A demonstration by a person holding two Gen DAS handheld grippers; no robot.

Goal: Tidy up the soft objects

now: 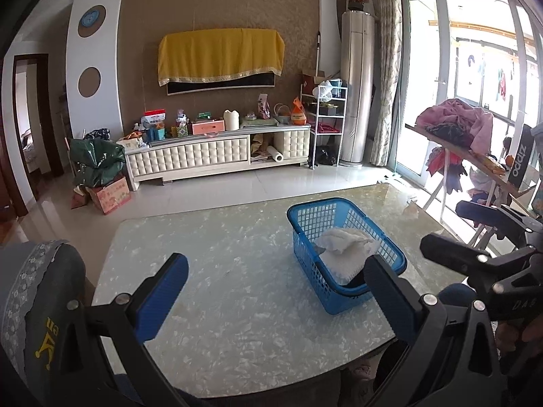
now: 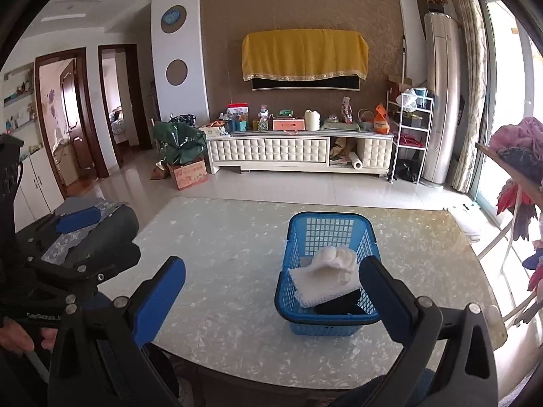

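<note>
Worktop [image 2: 237, 237]: pale cream-white, mottled pearly flecks, glossy.
Basket [image 2: 295, 305]: bright blue, open grid mesh walls.
Towel [image 2: 325, 278] in basket: white, nubbly texture.
Cloth [image 2: 339, 303] under towel: black.
Left gripper [image 1: 276, 288], right gripper [image 2: 271, 291]: black frames, blue ribbed pads on fingers [image 1: 163, 288].
Cap [image 1: 37, 291] at left: dark grey, grey dotted band, yellow mark.
Drape [image 2: 305, 54] on wall: mustard yellow, pale trim.
Wall panel [image 2: 220, 51]: brown, speckled.
Cabinet [image 2: 268, 154]: cream, quilted squares.
Clothes [image 1: 458, 118] at right: pink over dark.

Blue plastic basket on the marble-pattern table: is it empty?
No, the blue plastic basket holds a white folded cloth lying over a dark item.
</note>
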